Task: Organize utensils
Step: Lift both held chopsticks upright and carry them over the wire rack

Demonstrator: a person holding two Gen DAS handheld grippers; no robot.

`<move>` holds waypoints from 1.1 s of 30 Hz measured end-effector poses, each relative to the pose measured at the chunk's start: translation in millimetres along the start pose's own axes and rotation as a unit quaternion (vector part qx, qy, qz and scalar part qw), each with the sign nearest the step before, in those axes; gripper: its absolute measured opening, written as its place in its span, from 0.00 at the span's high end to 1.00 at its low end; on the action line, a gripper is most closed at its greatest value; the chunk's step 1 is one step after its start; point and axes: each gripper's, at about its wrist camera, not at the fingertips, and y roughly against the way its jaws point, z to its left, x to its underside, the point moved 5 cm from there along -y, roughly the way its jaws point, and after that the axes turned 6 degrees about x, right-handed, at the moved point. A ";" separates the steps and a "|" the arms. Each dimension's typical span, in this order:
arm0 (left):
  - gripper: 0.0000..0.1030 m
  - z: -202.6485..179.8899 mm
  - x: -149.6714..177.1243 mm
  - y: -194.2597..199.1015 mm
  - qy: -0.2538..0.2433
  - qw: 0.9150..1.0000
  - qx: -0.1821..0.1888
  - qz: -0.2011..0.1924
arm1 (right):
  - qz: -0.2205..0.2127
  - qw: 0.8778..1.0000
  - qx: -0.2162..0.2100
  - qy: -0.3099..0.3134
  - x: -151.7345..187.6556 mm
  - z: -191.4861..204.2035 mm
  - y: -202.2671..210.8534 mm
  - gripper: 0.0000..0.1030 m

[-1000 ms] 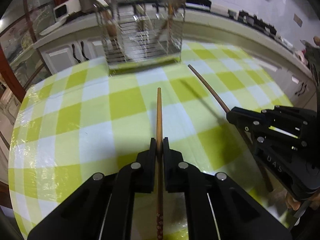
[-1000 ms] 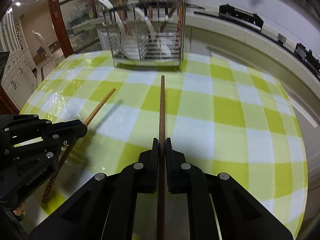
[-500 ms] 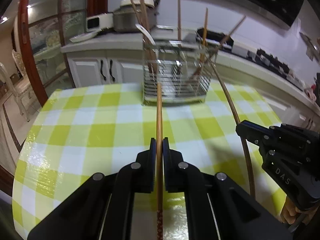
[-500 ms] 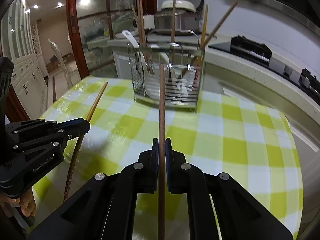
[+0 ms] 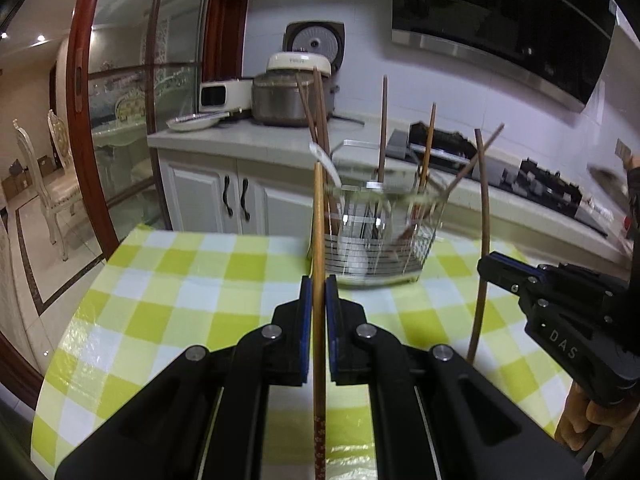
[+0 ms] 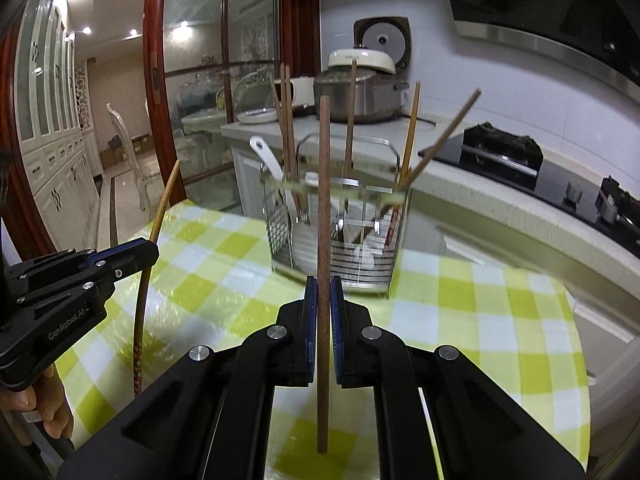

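Note:
My left gripper (image 5: 319, 292) is shut on a light wooden chopstick (image 5: 318, 224) that points up and forward. My right gripper (image 6: 323, 292) is shut on a darker brown chopstick (image 6: 323, 184), also upright. Each gripper shows in the other's view: the right one (image 5: 486, 268) with its chopstick (image 5: 483, 216), the left one (image 6: 150, 252) with its chopstick (image 6: 160, 216). A metal wire utensil holder (image 5: 380, 236) stands on the table ahead, also in the right wrist view (image 6: 340, 236). It holds several chopsticks and a white spoon (image 6: 266, 156). Both grippers are short of it, above the table.
The table has a yellow-green checked cloth (image 5: 192, 280). Behind it runs a white kitchen counter (image 5: 240, 140) with a rice cooker (image 5: 292, 92) and a stove (image 5: 548, 184). A glass sliding door with a red frame (image 5: 84, 120) is at the left.
Both grippers have tilted up from looking down at the table to looking level, raising their chopsticks nearly upright. The utensil holder now sits lower in both views.

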 end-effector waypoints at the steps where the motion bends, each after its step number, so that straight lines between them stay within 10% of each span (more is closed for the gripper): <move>1: 0.93 -1.0 -3.8 1.4 0.000 1.000 0.001 -0.006 | -0.004 1.000 0.000 0.001 -3.7 -0.1 0.8 0.92; 33: 0.93 -27.3 -109.6 -5.1 0.021 0.986 -0.078 -0.147 | -0.088 0.996 -0.010 -0.016 -106.5 -28.8 9.8 0.92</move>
